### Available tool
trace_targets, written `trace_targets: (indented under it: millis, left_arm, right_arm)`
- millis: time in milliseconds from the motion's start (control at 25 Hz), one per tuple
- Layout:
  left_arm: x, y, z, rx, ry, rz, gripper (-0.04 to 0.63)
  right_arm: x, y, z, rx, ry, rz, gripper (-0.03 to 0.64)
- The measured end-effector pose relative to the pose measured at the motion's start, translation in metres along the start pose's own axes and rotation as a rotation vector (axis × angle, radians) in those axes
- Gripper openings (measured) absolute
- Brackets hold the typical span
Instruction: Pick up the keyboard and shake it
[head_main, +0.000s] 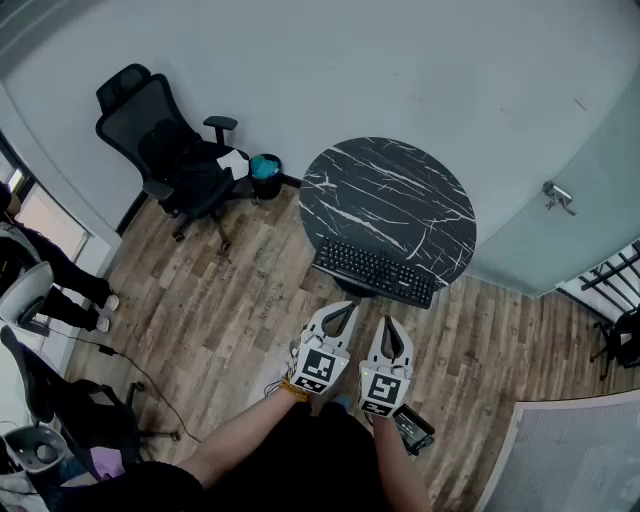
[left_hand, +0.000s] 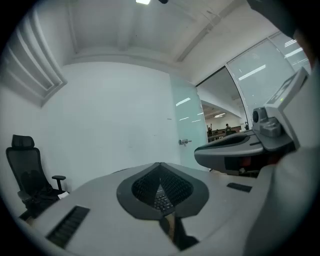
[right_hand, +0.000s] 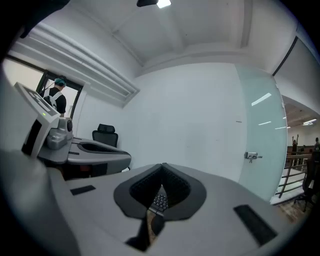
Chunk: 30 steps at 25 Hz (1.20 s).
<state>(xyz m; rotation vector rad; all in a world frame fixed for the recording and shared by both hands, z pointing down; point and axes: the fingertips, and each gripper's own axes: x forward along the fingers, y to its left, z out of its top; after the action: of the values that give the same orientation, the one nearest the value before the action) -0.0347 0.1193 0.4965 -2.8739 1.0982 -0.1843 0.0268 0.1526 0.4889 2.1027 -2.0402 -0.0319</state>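
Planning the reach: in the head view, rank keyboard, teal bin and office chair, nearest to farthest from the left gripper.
1. Keyboard, just ahead of the left gripper, at the table edge.
2. Teal bin, farther ahead, to the left.
3. Office chair, far left, beyond the bin.

The right gripper (right_hand: 162, 169) is pointing ahead with jaws pressed together on nothing, framing a sliver of keyboard (right_hand: 160, 202); the left gripper (right_hand: 85, 150) is hovering alongside, a black chair (right_hand: 106, 135) beyond
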Motion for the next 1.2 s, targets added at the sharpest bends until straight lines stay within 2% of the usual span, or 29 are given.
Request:
trace_targets:
  millis: [200,520,840,1200]
  left_arm:
    - [-0.002,0.014,-0.007,-0.009,0.009,-0.006,0.014]
    - [0.007,0.014,-0.022,-0.038,0.044,-0.041,0.014]
    - [0.055,0.016,-0.032,-0.030,0.086,-0.031,0.014]
    - [0.126,0.015,-0.042,0.006,0.165,0.017,0.014]
  right_arm:
    - [0.010,0.012,-0.008,0.048,0.014,0.016,0.031]
    - [0.020,0.019,-0.024,0.059,0.081,0.015,0.032]
    - [0.058,-0.009,-0.036,0.088,0.092,0.044,0.032]
    - [0.115,-0.072,-0.045,0.152,0.081,0.085,0.032]
